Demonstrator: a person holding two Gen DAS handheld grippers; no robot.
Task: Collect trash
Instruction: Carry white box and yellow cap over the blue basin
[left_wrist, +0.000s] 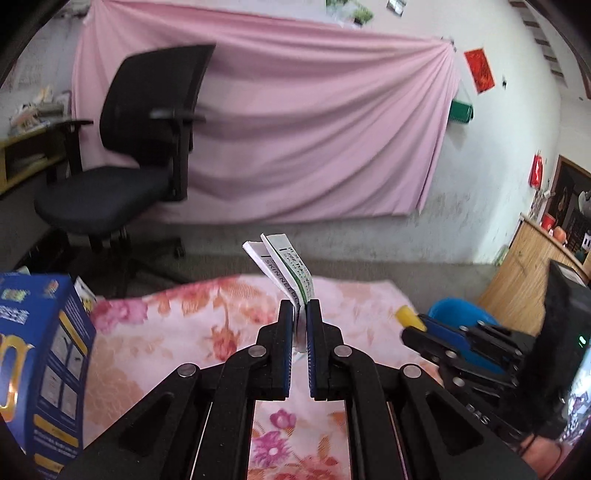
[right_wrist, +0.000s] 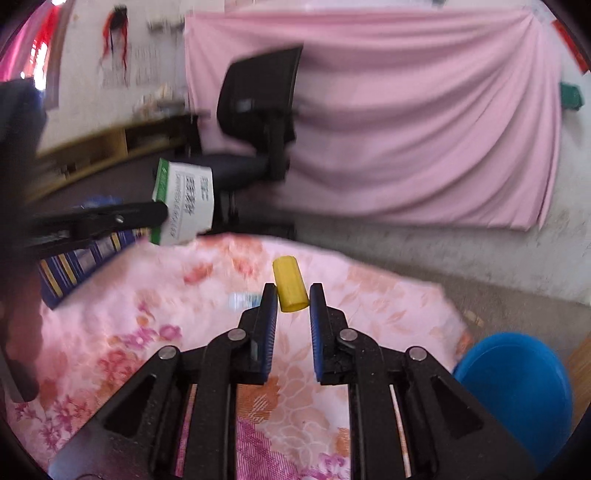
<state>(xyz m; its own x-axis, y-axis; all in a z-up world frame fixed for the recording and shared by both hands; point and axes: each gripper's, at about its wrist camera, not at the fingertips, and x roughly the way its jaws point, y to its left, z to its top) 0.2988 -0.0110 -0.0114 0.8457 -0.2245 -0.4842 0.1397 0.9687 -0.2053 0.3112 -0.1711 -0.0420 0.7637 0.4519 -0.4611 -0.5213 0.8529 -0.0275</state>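
A flattened white-and-green cardboard packet (left_wrist: 288, 269) is gripped upright in the closed left gripper (left_wrist: 301, 325) above the floral-covered surface (left_wrist: 155, 332), while a small yellow plastic cylinder (right_wrist: 290, 284) is clamped lengthwise between the right gripper (right_wrist: 293, 295) fingers, nearer the round blue bin (right_wrist: 517, 384) off the right edge.

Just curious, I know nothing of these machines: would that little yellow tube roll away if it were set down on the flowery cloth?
Probably: the yellow tube looks round and smooth, so it could roll. The soft flowery cloth might slow it. It seems light, likely hollow plastic.
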